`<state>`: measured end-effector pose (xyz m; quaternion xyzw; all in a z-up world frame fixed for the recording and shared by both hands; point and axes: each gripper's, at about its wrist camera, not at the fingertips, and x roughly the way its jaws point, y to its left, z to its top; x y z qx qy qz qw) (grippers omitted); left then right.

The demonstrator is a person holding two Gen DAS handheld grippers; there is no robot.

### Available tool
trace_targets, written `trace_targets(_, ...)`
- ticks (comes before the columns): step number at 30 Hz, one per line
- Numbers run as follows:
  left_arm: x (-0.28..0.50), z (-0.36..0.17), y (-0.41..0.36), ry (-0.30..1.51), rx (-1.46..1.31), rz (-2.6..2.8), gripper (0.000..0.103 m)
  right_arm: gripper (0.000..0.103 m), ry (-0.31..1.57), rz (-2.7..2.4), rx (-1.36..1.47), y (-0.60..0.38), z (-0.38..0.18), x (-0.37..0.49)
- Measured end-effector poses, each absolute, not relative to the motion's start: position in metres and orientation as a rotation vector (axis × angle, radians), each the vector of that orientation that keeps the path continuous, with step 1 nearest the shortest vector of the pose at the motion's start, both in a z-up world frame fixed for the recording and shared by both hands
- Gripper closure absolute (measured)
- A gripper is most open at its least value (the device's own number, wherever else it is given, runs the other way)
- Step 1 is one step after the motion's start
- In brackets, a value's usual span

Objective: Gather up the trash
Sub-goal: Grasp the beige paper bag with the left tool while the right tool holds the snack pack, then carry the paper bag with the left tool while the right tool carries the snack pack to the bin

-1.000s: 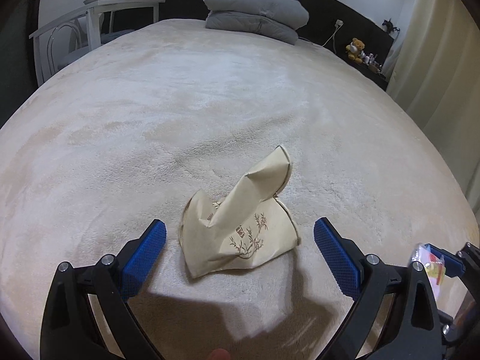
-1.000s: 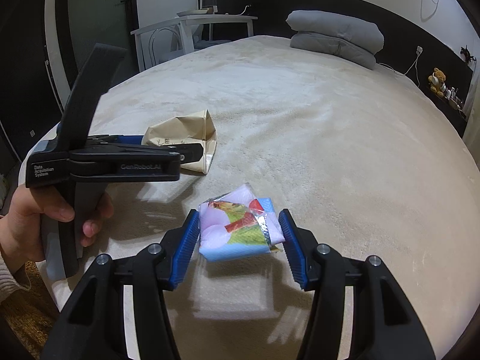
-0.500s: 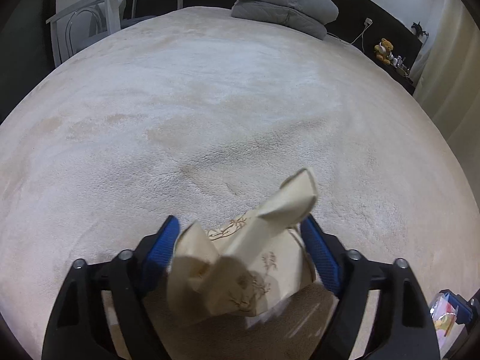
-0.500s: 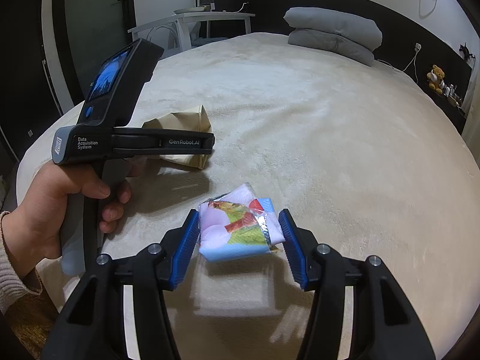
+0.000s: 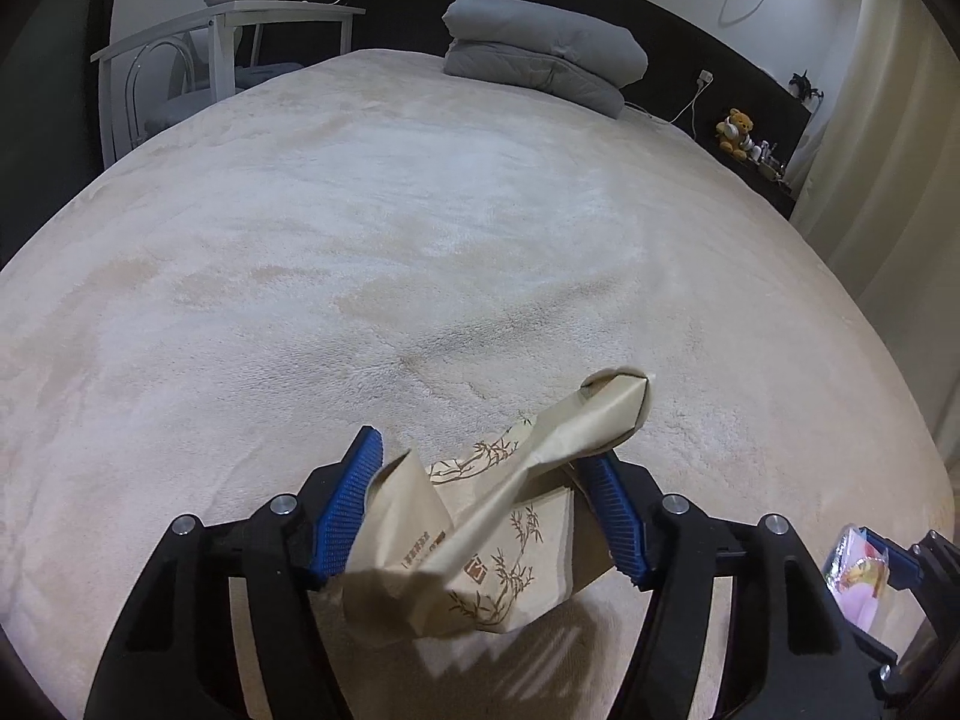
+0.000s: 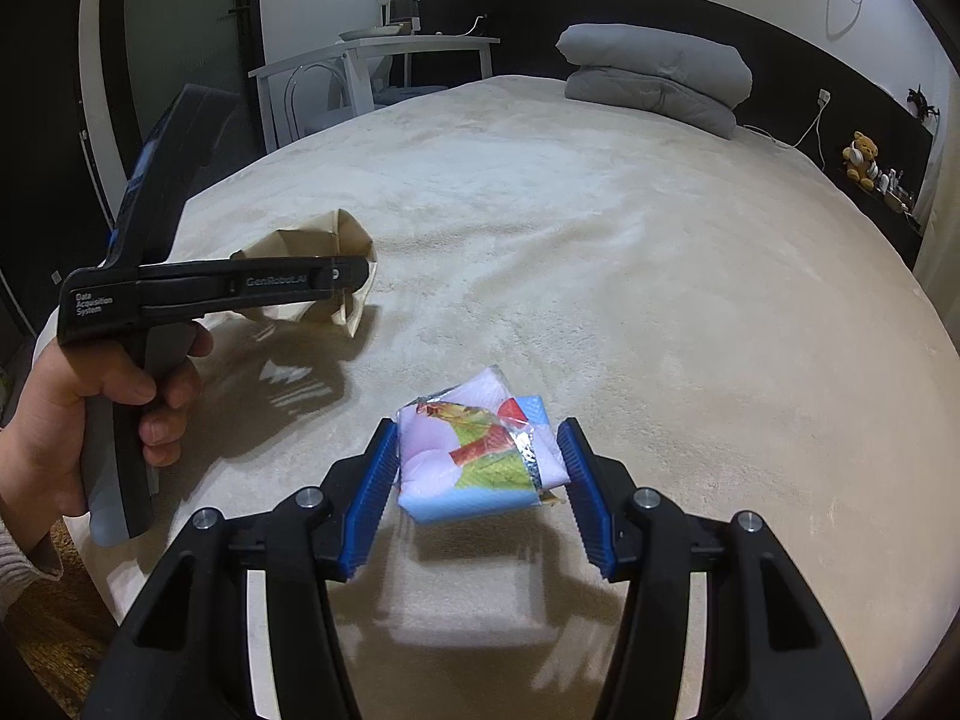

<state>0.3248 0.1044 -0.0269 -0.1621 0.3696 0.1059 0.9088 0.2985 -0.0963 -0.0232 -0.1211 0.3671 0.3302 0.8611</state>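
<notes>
A crumpled brown paper bag (image 5: 492, 546) with a bamboo print sits between the blue pads of my left gripper (image 5: 483, 501), which is shut on it and holds it just above the bed. The bag also shows in the right wrist view (image 6: 336, 252), behind the left gripper (image 6: 354, 276). My right gripper (image 6: 480, 468) is shut on a colourful snack wrapper (image 6: 480, 456) and holds it above the bed. The wrapper shows at the lower right of the left wrist view (image 5: 858, 570).
A wide beige bed cover (image 5: 420, 240) fills both views. A folded grey duvet (image 5: 540, 54) lies at the far end. A white desk and chair (image 5: 240, 54) stand far left. A teddy bear (image 5: 735, 129) sits on a shelf far right.
My left gripper moved forward over the paper bag, closed on it and lifted it off the bed. My right gripper has kept hold of the wrapper and stayed almost still.
</notes>
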Motion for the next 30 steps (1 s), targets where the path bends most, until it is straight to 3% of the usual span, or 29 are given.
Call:
trace_targets(15,0.244,0.011,0.071,0.663,-0.31,0.112,0.038,0.049,0.753,0.669,-0.146,-0.129,0.0,0.257)
trace_targets(30,0.134,0.014,0.049,0.599,-0.4,0.081,0.038,0.049,0.722,0.618,-0.034,-0.175,0.013,0.173)
